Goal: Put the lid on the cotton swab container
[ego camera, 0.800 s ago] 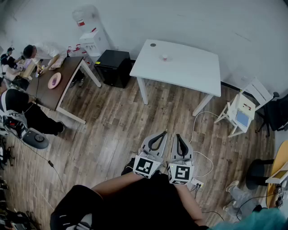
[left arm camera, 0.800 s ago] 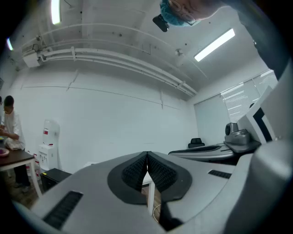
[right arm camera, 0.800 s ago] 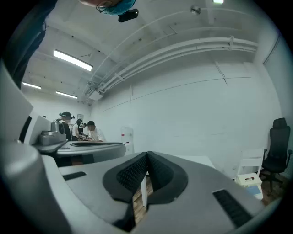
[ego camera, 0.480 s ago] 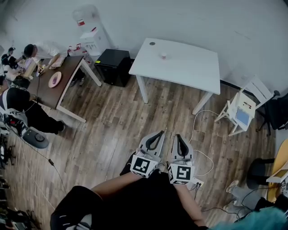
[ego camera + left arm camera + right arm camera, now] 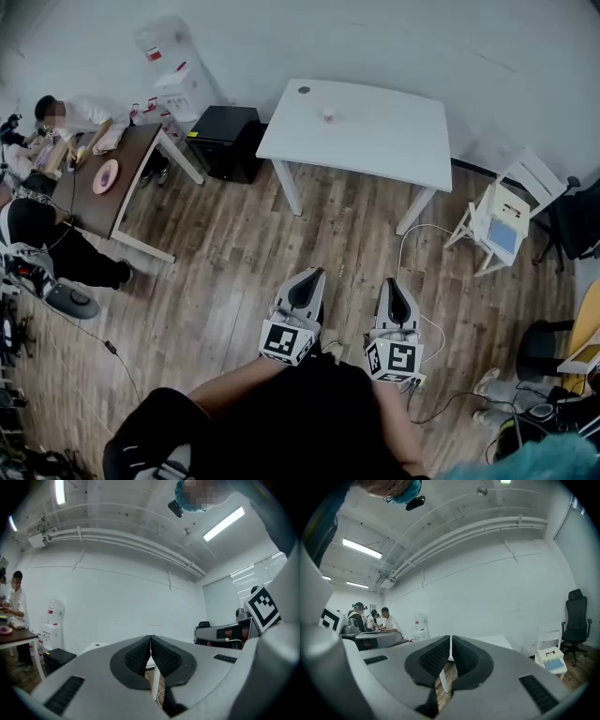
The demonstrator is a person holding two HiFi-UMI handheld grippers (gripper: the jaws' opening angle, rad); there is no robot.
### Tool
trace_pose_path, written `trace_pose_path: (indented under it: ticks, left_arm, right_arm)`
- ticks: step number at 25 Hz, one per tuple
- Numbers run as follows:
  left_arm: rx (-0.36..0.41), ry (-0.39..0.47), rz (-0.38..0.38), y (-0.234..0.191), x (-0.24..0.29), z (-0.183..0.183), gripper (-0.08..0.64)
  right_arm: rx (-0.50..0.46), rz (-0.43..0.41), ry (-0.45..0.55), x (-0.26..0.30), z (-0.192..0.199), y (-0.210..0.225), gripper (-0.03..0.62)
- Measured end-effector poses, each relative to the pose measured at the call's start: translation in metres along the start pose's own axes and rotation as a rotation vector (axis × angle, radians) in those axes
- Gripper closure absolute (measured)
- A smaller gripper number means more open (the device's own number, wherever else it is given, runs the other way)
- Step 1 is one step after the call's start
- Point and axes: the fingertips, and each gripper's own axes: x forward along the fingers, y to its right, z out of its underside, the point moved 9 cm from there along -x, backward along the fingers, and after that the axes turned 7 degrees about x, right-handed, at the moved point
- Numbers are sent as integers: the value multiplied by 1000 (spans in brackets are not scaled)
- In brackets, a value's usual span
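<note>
Stands well apart from the white table (image 5: 375, 141), on its near side, over the wooden floor (image 5: 225, 262). Holds the left gripper (image 5: 311, 275) level, with jaws pressed together and nothing between them. Holds the right gripper (image 5: 390, 283) the same way, closed and empty, near the left one. On the table top, toward the far edge and left of the middle, can make out what is probably the cotton swab container (image 5: 328, 114), small and pale, too small to be sure of it or to give its long axis. Near the far left corner of the table, perhaps the lid (image 5: 304, 90), only a dark round spot; cannot tell. Seems to lie almost straight ahead of the left gripper, so probably nearer to that one than to the right. Calls first for closing the gap to the table, only then for opening any jaws.
</note>
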Motion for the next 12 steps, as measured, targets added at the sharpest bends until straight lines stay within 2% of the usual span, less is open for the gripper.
trace_pose_path:
  ticks: [7,12]
  left_arm:
    - [-34,24,43,-12,48,12,546]
    - [-68,18,17,-44,83,21,546]
  right_arm:
    - [-37,-39,-36,49,4,-7,558]
    - [-54,-66,-84,105,9,-9,558]
